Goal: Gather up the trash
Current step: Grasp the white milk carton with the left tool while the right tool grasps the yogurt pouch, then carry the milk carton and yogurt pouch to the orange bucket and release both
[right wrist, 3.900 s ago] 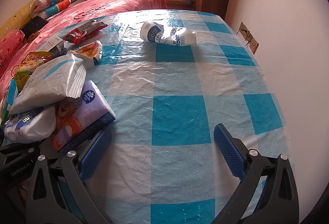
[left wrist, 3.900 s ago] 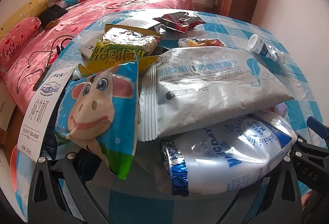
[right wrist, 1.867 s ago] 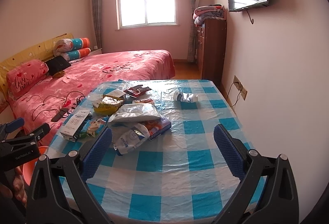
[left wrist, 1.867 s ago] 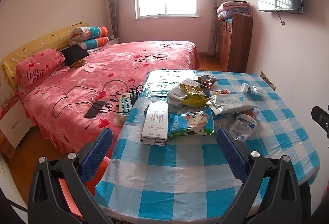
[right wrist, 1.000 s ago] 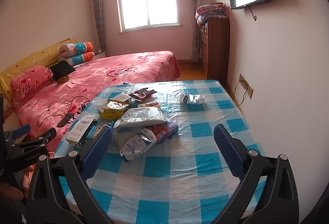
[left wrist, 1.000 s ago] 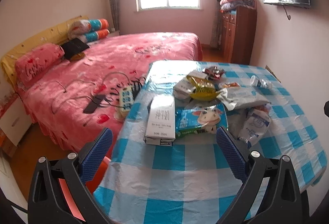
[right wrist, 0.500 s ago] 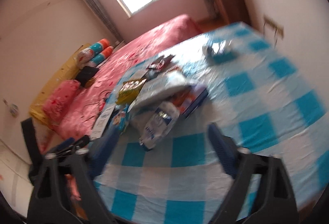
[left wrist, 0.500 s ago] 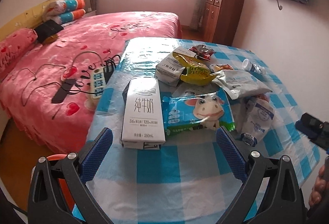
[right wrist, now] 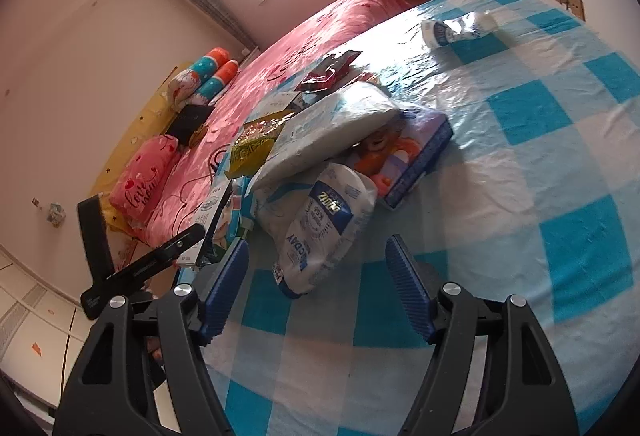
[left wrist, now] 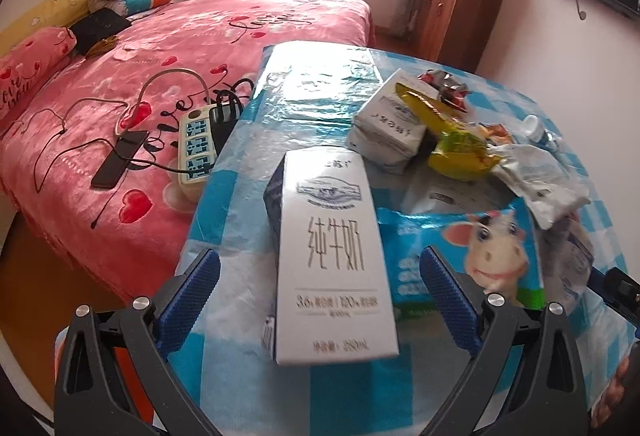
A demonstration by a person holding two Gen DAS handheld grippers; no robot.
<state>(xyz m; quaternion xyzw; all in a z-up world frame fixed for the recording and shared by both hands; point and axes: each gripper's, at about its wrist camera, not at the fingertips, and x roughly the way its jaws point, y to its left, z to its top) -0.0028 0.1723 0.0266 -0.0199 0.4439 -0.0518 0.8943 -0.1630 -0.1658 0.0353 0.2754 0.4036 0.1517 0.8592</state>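
Note:
A pile of trash lies on a blue-checked table (left wrist: 236, 196). In the left wrist view a white milk carton (left wrist: 334, 256) lies flat between the open fingers of my left gripper (left wrist: 320, 290). A blue cow-print bag (left wrist: 480, 256) lies to its right. In the right wrist view my right gripper (right wrist: 318, 286) is open, with a white and blue plastic bag (right wrist: 324, 228) just ahead of its fingertips. Behind it lie a white wipes pack (right wrist: 328, 128) and a purple biscuit box (right wrist: 412, 152). A crushed white cup (right wrist: 460, 26) lies alone at the far side.
A bed with a pink cover (left wrist: 120, 76) stands left of the table, with a power strip (left wrist: 196, 140) and a phone (left wrist: 120, 164) on it. A wooden cabinet (left wrist: 456, 16) stands at the back. A yellow snack bag (left wrist: 456, 140) and a white paper pack (left wrist: 390, 128) lie further back.
Both grippers have moved down and in toward the table. My left gripper now has the milk carton between its fingers. My right gripper has tilted and closed in on the white and blue bag.

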